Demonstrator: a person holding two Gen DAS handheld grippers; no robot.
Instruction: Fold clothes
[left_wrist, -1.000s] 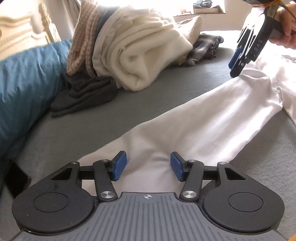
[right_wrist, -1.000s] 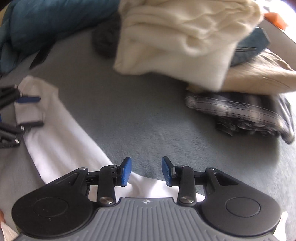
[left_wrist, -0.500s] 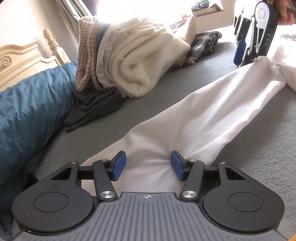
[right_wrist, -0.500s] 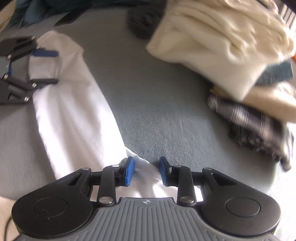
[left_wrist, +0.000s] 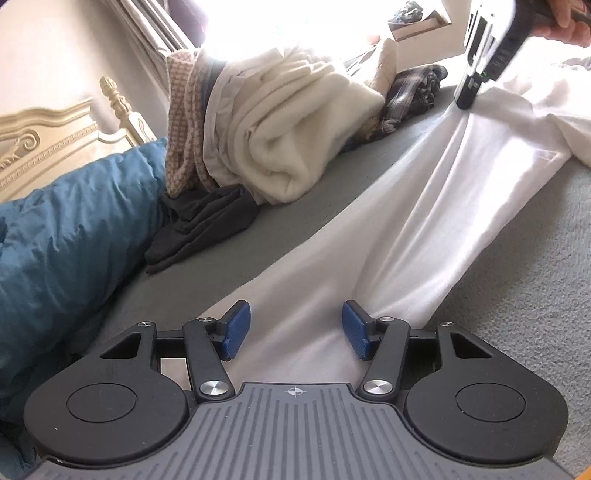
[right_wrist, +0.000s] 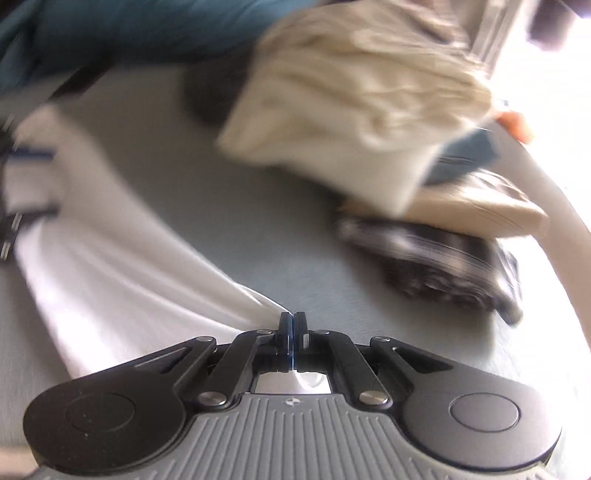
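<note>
A white long-sleeved garment (left_wrist: 424, 229) lies stretched across the grey bed cover (left_wrist: 524, 295). Its sleeve end sits between the blue pads of my left gripper (left_wrist: 291, 326), which stand apart and do not press on it. My right gripper (right_wrist: 292, 321) is shut on the white garment (right_wrist: 110, 266) at the sleeve's other end, and folds run taut into its pads. The left wrist view shows the right gripper (left_wrist: 467, 99) at the top right, held by a hand. In the blurred right wrist view the left gripper (right_wrist: 26, 192) is at the far left.
A pile of clothes stands at the back: a cream garment (left_wrist: 295, 129), a dark one (left_wrist: 207, 229) and a plaid one (left_wrist: 413, 96). A blue duvet (left_wrist: 66, 236) lies at the left below a cream headboard (left_wrist: 44, 140). Grey cover shows beside the sleeve.
The right gripper's jaws have closed onto the white cloth, and the sleeve now shows taut folds. The left gripper has shifted a little and stays apart over the sleeve end.
</note>
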